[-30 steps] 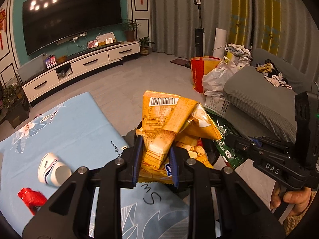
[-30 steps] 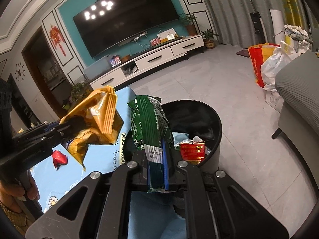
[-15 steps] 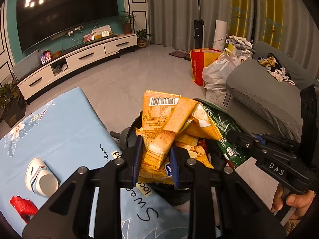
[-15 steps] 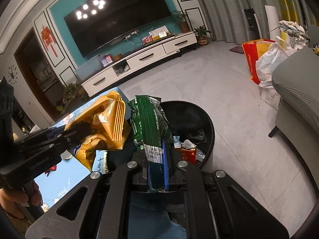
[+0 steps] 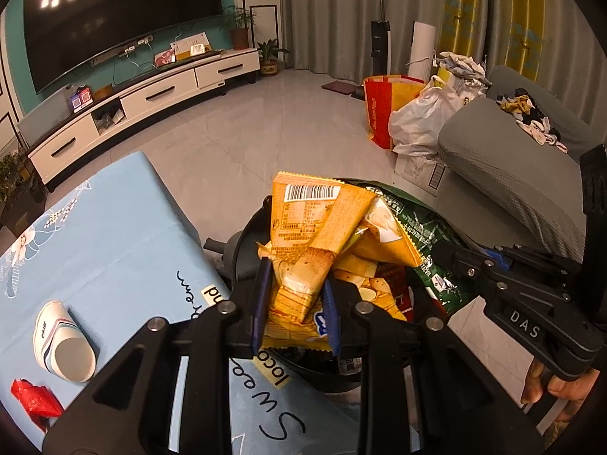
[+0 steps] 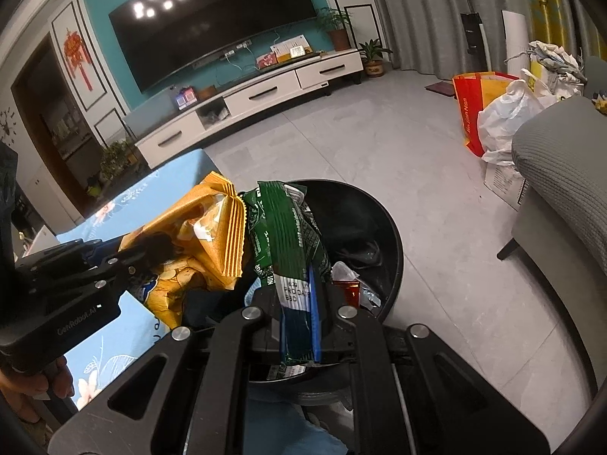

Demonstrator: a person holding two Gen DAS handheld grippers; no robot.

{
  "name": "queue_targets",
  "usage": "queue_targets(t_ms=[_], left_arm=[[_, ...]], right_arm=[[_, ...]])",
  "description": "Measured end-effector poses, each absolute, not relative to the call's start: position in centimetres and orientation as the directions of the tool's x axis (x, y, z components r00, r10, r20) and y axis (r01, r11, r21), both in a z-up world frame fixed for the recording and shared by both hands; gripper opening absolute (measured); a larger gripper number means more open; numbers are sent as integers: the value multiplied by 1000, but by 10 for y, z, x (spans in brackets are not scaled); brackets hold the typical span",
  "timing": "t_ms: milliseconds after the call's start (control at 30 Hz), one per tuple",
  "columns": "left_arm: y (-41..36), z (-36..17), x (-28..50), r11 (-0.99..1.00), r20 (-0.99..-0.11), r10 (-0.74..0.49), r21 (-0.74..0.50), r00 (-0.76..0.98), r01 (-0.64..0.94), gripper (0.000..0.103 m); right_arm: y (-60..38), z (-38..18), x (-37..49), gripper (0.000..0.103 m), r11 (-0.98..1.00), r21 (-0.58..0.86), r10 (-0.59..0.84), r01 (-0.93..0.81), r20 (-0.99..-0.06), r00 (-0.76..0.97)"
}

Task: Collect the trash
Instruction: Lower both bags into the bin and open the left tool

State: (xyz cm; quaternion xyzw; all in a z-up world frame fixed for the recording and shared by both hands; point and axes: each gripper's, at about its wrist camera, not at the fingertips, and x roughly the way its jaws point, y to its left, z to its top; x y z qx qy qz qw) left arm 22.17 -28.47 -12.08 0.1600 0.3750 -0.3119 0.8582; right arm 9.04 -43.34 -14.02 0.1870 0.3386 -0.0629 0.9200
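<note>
Crinkled yellow foil bag [image 5: 303,250] pinched in left tool [image 5: 295,303]; right tool [image 6: 301,314] pinching glossy green wrapper [image 6: 288,239] over round black bin [image 6: 390,235].

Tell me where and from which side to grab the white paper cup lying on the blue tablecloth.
Grip the white paper cup across its tapered wall, near the middle. It lies on its side on the blue tablecloth, open mouth toward the camera, so I would come down from above with the fingers straddling the wall. Its rim probably crushes more easily.

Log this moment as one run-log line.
left gripper: shut on yellow snack bag | right gripper: shut on green snack bag | both over black trash bin | not released
</note>
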Motion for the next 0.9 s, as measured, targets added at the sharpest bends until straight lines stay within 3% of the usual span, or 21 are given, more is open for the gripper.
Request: queue_targets(t_ms=[900], left_arm=[[-309,-147,237,762,-790,-362,55,495,646,29]], right_arm=[[-425,-158,126,11,944,199,-39,262,-723,690]])
